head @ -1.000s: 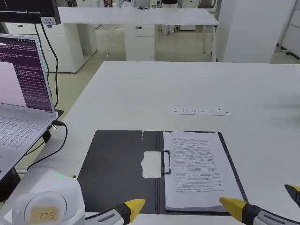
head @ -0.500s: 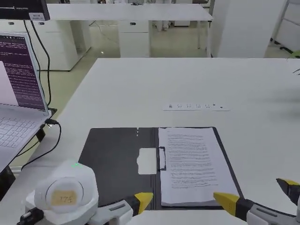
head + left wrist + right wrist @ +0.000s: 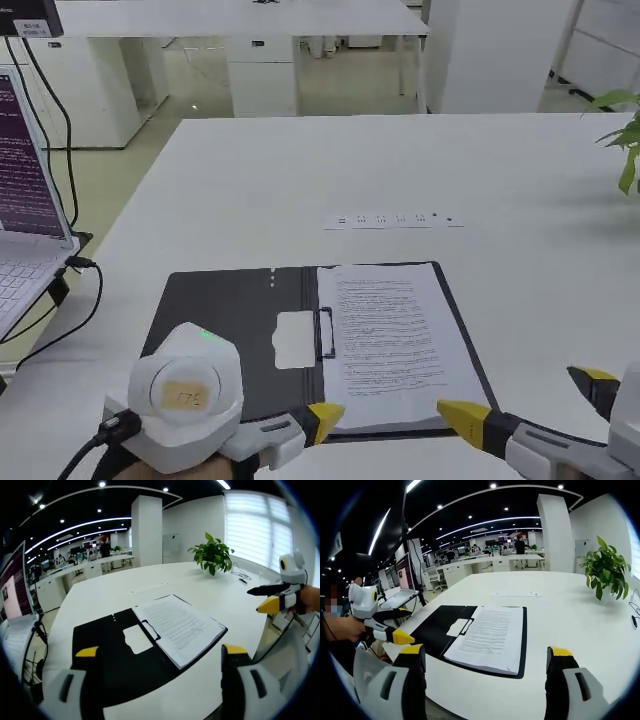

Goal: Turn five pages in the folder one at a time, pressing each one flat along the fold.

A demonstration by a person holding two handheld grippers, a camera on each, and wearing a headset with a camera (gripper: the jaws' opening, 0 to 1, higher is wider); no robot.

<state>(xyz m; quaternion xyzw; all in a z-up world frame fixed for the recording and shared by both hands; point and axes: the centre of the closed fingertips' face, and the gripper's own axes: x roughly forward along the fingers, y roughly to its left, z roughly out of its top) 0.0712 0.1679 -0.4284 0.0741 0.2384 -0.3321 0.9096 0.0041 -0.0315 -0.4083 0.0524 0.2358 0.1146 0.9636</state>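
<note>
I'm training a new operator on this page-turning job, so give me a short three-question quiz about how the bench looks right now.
1. True or false: the left gripper is shut on a page.
2. In the head view, which half of the open folder holds the paper stack? A) left B) right C) both
3. Fill in: beyond the folder, on the table, lies a white ____.

Key: 1 false, its jaws stand open. 2 B. 3 power strip.
</note>
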